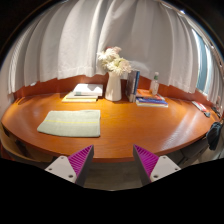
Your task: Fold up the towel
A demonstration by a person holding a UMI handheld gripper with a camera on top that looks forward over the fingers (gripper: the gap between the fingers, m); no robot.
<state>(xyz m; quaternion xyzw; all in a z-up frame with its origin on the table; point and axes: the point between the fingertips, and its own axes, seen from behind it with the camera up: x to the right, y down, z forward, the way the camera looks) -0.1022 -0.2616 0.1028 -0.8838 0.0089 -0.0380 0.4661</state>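
A pale green towel [71, 123] lies flat on the curved wooden table [130, 125], folded into a rectangle, ahead and to the left of my fingers. My gripper [113, 160] is open and empty, its two purple pads [80, 160] spread wide, hovering at the table's near edge well short of the towel.
At the back of the table stand a white vase with pale flowers [114, 68], an open book [84, 92], a stack of books [151, 99] and a bottle [155, 84]. White curtains [70, 45] hang behind. A dark object [214, 135] sits at the table's right end.
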